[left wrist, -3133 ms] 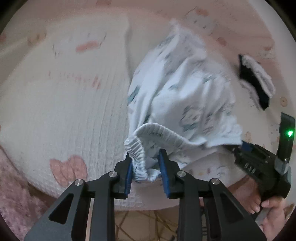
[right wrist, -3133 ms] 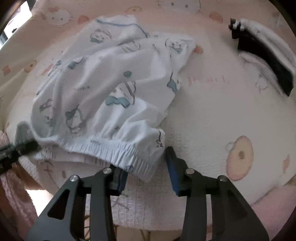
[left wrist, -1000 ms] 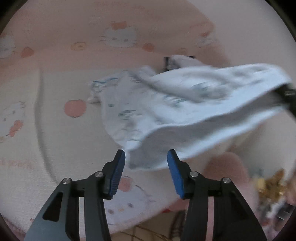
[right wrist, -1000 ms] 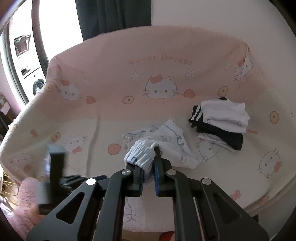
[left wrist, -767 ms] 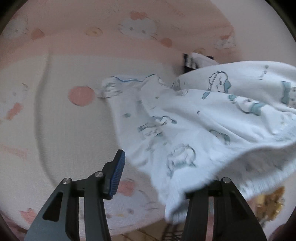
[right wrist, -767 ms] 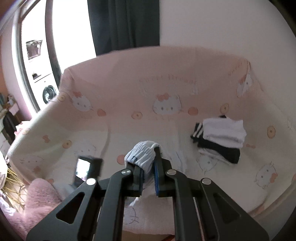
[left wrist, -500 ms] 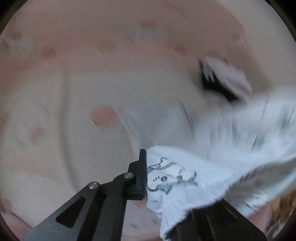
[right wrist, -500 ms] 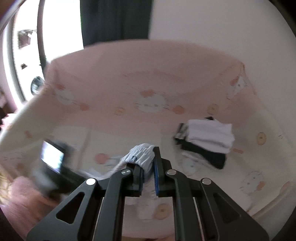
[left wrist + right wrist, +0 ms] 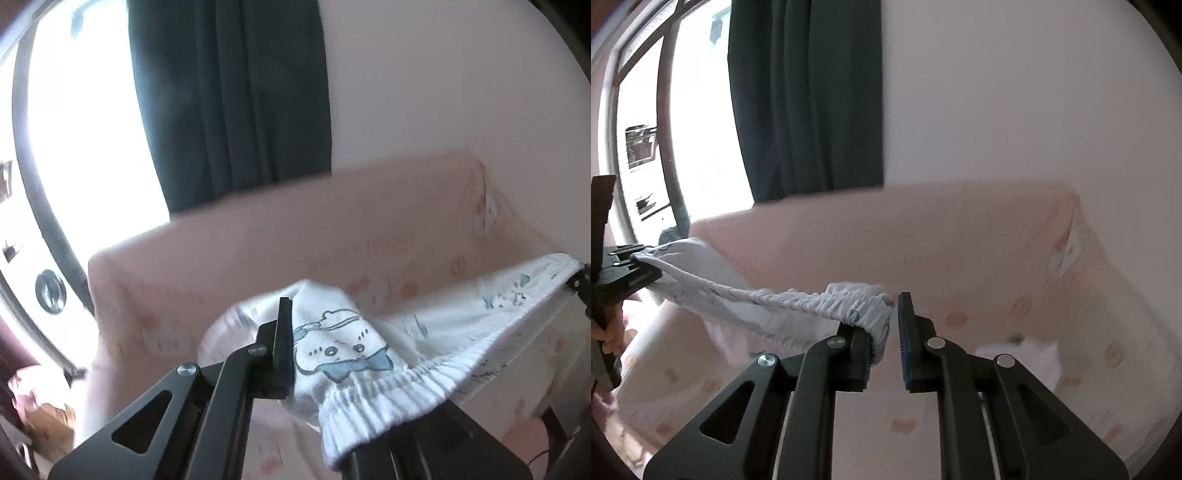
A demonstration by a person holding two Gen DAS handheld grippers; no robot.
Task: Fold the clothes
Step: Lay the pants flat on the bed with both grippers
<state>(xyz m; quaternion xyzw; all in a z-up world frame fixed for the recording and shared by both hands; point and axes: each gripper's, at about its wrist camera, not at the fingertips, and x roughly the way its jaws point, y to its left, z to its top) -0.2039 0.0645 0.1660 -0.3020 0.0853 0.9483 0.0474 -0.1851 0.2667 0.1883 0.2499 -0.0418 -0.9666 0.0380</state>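
My left gripper (image 9: 332, 369) clamps the white printed shorts (image 9: 369, 373) between its 2 fingers. Only the right view shows my right gripper (image 9: 882, 332), fingers slightly apart, the elastic waistband (image 9: 857, 301) draped over its left finger.

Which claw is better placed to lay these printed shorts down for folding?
Left: the left claw grips the shorts, while the right claw stands open, waistband merely hooked over one finger.

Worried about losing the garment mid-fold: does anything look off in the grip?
Yes. The right gripper has its jaws slightly apart, and the shorts' elastic waistband only drapes over one finger, clear of the other pad; it may slip. The left gripper clamps the far end.
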